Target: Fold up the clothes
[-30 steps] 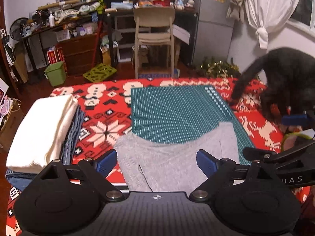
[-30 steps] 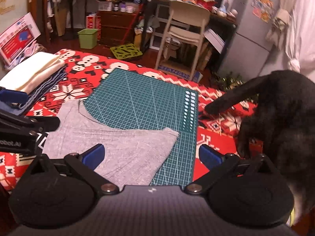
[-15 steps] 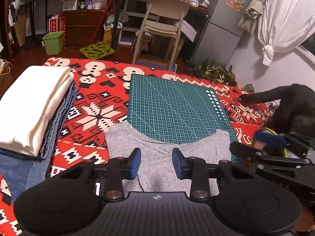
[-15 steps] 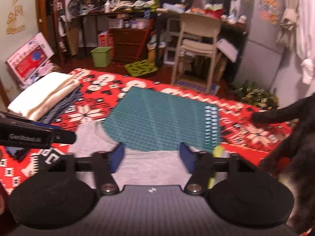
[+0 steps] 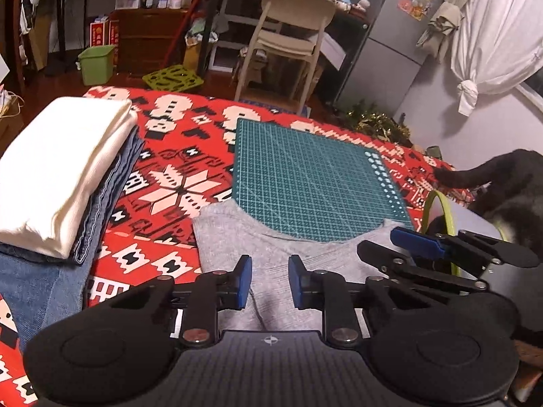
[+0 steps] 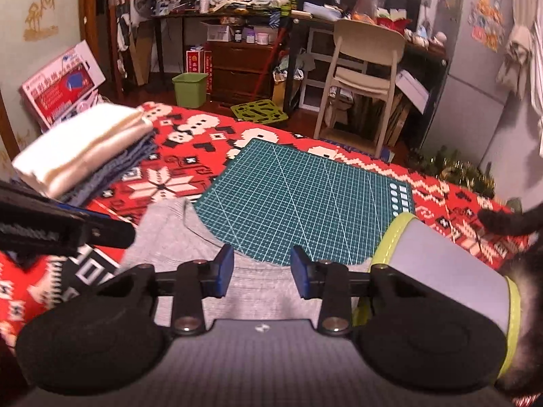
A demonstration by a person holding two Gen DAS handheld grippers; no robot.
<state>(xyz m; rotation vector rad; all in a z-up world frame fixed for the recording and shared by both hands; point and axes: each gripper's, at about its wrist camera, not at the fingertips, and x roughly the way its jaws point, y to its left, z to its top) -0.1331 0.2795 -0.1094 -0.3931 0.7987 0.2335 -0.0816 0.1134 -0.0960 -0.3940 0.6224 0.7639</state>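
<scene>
Grey knit garment [image 5: 292,257] lies flat at the near edge of the table, its far edge overlapping the green cutting mat [image 5: 312,183] on the red patterned cloth [image 5: 176,183]. Left hand-held gripper [image 5: 269,283] and right hand-held gripper [image 6: 261,273] hover over it, each narrowed with a gap between the pads, nothing pinched. Fabric looks soft, light, limp; likely best pinched at near-edge corners or shoulders. Folded stack [image 5: 57,173] sits left; a black cat [image 5: 509,183] stands right.
</scene>
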